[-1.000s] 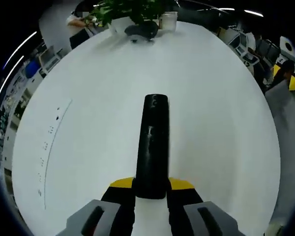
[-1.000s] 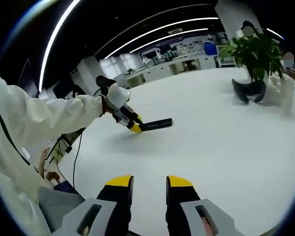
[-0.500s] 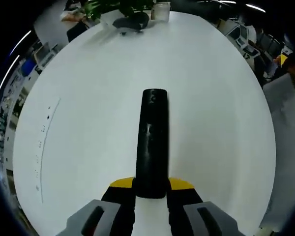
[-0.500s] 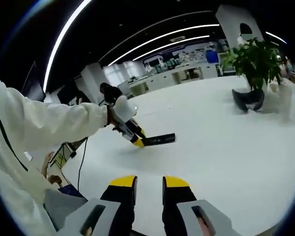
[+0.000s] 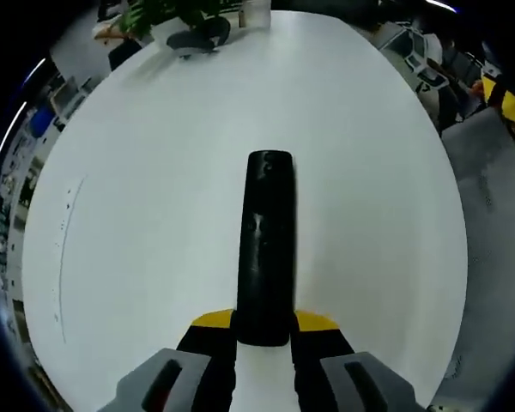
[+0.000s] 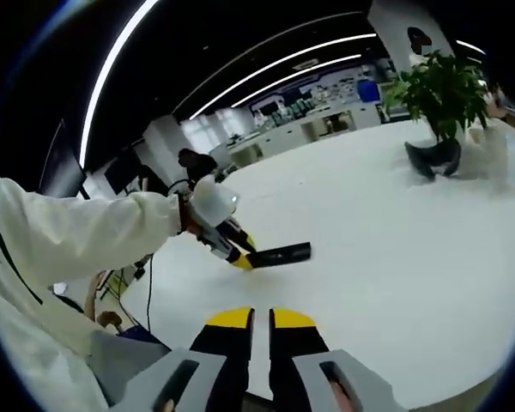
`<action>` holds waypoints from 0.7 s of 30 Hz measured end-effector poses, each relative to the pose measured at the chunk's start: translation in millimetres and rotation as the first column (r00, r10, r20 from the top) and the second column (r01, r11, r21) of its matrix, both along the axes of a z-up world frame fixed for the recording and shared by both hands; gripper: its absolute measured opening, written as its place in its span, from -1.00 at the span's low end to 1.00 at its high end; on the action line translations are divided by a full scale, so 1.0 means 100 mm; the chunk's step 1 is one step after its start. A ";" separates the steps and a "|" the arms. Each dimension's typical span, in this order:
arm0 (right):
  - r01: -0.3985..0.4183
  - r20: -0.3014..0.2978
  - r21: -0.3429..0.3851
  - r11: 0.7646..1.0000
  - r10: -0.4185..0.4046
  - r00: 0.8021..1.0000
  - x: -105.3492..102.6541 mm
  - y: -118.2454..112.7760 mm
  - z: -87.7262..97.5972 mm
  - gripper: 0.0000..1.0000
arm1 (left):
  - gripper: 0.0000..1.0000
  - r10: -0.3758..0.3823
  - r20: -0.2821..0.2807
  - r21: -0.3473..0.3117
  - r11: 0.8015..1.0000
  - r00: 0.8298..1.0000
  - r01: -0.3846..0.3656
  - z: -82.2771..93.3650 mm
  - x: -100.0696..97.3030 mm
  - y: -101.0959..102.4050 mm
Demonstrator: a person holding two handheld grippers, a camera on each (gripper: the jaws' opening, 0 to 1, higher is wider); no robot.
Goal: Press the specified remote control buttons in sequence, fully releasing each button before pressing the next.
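Note:
A long black remote control (image 5: 265,245) lies lengthwise between the yellow-tipped jaws of my left gripper (image 5: 264,322), which is shut on its near end, and it is held over the white table (image 5: 154,172). In the right gripper view the same remote (image 6: 279,255) sticks out to the right from the left gripper (image 6: 237,258), held by a hand in a white sleeve (image 6: 77,240). My right gripper (image 6: 260,318) is low in the foreground, well short of the remote, its jaws nearly together with nothing between them.
A potted green plant (image 6: 442,90) and a dark curved object (image 6: 436,157) stand at the far end of the table, also seen as the plant (image 5: 167,13) and dark object (image 5: 194,37). The table edge (image 5: 451,257) curves along the right, with office desks beyond.
My right gripper's jaws have closed from clearly apart to nearly touching. The left gripper keeps its hold on the remote; both views have shifted slightly with the hands.

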State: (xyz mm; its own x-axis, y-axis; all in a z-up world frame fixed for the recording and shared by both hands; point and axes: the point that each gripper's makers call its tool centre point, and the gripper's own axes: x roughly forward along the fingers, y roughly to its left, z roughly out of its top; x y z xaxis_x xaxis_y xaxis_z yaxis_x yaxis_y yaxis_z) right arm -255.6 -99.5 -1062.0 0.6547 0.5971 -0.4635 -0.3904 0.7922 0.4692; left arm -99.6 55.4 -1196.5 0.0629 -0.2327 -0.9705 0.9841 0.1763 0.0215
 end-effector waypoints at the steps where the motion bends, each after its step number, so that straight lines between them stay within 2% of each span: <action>1: -0.002 -0.002 -0.002 1.000 0.002 1.000 -0.01 0.01 0.00 -0.95 | -0.57 -0.010 0.001 0.007 1.000 1.000 0.010 0.00 -0.04 0.00; 4: -0.008 0.013 -0.035 0.999 0.009 1.000 -0.03 0.02 0.02 -1.00 | -0.57 -0.050 -0.004 0.029 0.998 0.999 0.050 -0.01 -0.18 0.00; 10: -0.011 0.026 -0.052 0.999 0.012 1.000 -0.07 0.08 0.01 -1.00 | -0.57 -0.044 -0.009 0.036 0.998 0.999 0.044 0.00 -0.39 -0.01; 14: -0.011 0.017 -0.033 0.999 0.011 1.000 -0.08 0.14 -0.03 -1.00 | -0.57 -0.054 -0.010 0.031 0.998 0.998 0.054 0.00 -0.55 -0.02; 21: -0.027 0.028 -0.065 0.998 0.029 0.999 -0.09 0.20 -0.03 -1.00 | -0.56 -0.067 -0.008 0.009 0.998 0.998 0.067 0.02 -0.80 -0.03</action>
State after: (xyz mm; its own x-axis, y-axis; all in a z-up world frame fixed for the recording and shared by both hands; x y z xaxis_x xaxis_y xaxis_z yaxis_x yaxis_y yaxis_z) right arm -265.0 -79.4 -1064.7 0.6519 0.5851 -0.4823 -0.4257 0.8088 0.4057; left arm -179.6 52.0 -1194.9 0.0399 -0.2270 -0.9731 0.9938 0.1100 0.0151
